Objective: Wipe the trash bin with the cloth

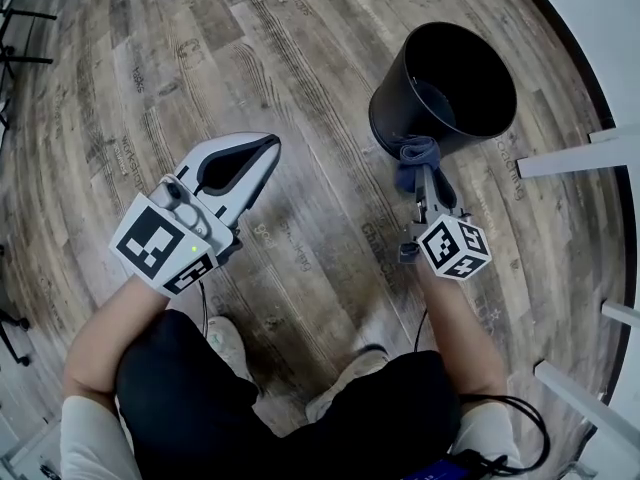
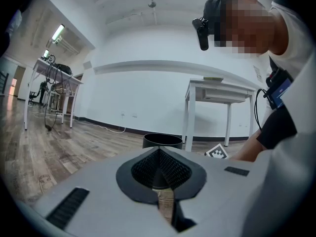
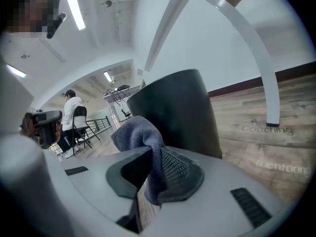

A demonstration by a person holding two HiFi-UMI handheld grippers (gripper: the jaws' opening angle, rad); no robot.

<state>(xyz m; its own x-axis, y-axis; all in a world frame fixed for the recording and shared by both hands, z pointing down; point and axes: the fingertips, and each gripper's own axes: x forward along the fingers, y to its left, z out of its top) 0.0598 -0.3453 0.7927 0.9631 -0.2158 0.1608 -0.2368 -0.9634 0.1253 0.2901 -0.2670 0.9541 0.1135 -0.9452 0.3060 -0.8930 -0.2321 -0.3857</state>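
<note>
A black round trash bin (image 1: 450, 83) stands upright on the wooden floor at the upper right of the head view. My right gripper (image 1: 424, 173) is shut on a grey-blue cloth (image 1: 415, 160), and the cloth sits against the bin's near outer wall. In the right gripper view the cloth (image 3: 143, 142) bunches out between the jaws, right in front of the bin (image 3: 177, 112). My left gripper (image 1: 255, 158) is shut and holds nothing, out over the floor left of the bin. In the left gripper view the bin (image 2: 162, 140) shows small beyond the jaws.
White table legs (image 1: 570, 158) stand right of the bin by the wall's dark baseboard. White tables (image 2: 217, 90) and a bench with cables (image 2: 52, 75) line the room. A seated person (image 3: 71, 117) is far off. My shoes (image 1: 340, 388) are on the floor below.
</note>
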